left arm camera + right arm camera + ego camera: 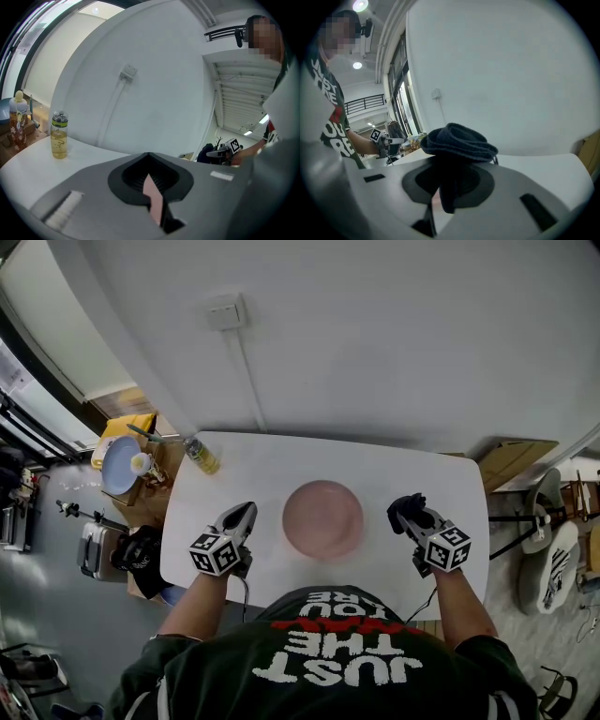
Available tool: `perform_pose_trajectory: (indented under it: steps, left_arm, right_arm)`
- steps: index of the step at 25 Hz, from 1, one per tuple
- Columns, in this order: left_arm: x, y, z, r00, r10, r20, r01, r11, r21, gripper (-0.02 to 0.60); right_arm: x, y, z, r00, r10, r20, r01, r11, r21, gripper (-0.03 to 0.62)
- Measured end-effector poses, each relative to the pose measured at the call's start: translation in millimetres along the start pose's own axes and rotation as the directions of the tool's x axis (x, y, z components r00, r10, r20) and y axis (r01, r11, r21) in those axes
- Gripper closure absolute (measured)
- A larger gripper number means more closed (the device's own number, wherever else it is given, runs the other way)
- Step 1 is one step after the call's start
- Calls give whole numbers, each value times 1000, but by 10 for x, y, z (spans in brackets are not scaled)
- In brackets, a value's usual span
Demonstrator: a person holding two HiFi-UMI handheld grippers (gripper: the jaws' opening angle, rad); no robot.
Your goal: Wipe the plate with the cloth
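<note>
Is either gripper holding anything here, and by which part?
The right gripper pinches the dark cloth at a bunched fold, most of it heaped above the jaws. The left gripper is shut and empty.

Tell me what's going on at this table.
A person at a white table holds a gripper in each hand. The right gripper grips a dark cloth, just right of the pink plate. The left gripper is shut and empty on the plate's other side. Neither touches the plate right now.
</note>
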State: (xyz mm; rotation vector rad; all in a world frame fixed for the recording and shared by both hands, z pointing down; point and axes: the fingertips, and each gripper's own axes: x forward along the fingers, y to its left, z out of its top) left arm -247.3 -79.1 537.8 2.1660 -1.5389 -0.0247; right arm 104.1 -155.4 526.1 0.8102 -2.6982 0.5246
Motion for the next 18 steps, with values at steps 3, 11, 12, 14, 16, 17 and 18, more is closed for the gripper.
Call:
perform_pose_trajectory:
  steps: [3, 11, 12, 14, 16, 17, 18]
  left_arm:
    - [-14, 0, -16, 1000, 2, -3, -2, 1000, -1, 575]
    - [-33, -21, -59, 1000, -1, -4, 0, 1000, -12, 575]
    - [-37, -24, -68, 1000, -1, -5, 1, 1000, -13, 575]
    - [-45, -28, -79, 1000, -2, -6, 2, 1000, -15, 575]
    - [-53, -31, -88, 1000, -4, -6, 4, 1000, -18, 575]
    - [-58, -31, -92, 1000, -4, -6, 4, 1000, -19, 575]
    - [-62, -32, -96, 1000, -5, -6, 5, 1000, -20, 575]
  right_arm:
    - [-10, -2, -6, 1000, -1, -5, 1, 1000, -3, 540]
    - [3, 34, -50, 1000, 7, -16, -7, 1000, -2, 540]
    - [1, 37, -57, 1000, 7, -17, -7, 1000, -1, 540]
    - [-2, 44, -68, 1000, 7, -19, -7, 1000, 0, 540]
    - [-5, 50, -81, 1000, 7, -19, -7, 1000, 3, 540]
    - [-8, 53, -88, 1000, 8, -19, -8, 1000, 4, 540]
    - [-10, 56, -96, 1000, 8, -20, -8, 1000, 5, 540]
